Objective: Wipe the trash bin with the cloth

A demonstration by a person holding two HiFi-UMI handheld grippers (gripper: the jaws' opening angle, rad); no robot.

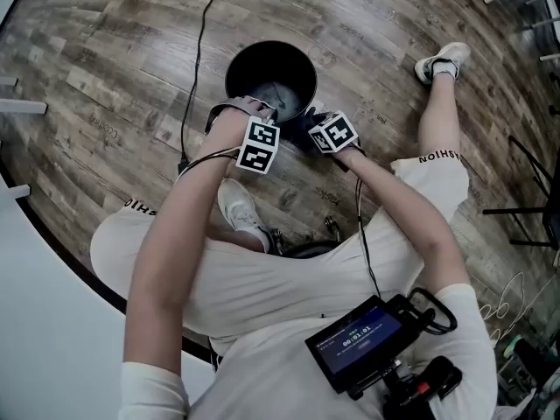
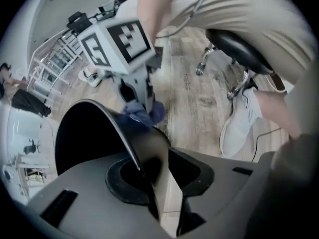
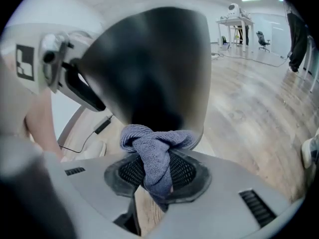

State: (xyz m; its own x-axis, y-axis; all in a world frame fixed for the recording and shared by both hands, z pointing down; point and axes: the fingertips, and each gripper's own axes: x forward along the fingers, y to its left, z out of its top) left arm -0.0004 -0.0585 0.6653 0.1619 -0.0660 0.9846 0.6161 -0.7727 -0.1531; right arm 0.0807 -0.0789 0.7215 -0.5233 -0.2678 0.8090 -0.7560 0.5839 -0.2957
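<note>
On the floor (image 1: 105,68), upper centre of the head view, stood the trash bin (image 1: 241,64). Our left claw (image 2: 162,176) straddled its rim with slack jaws, likely steadying it. Our right claw (image 3: 157,183) pinched the cloth (image 3: 154,153) at its outer wall for wiping.

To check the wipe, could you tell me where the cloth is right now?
In the right gripper view, the cloth is clamped in the right gripper, against the outer wall of the black trash bin.
</note>
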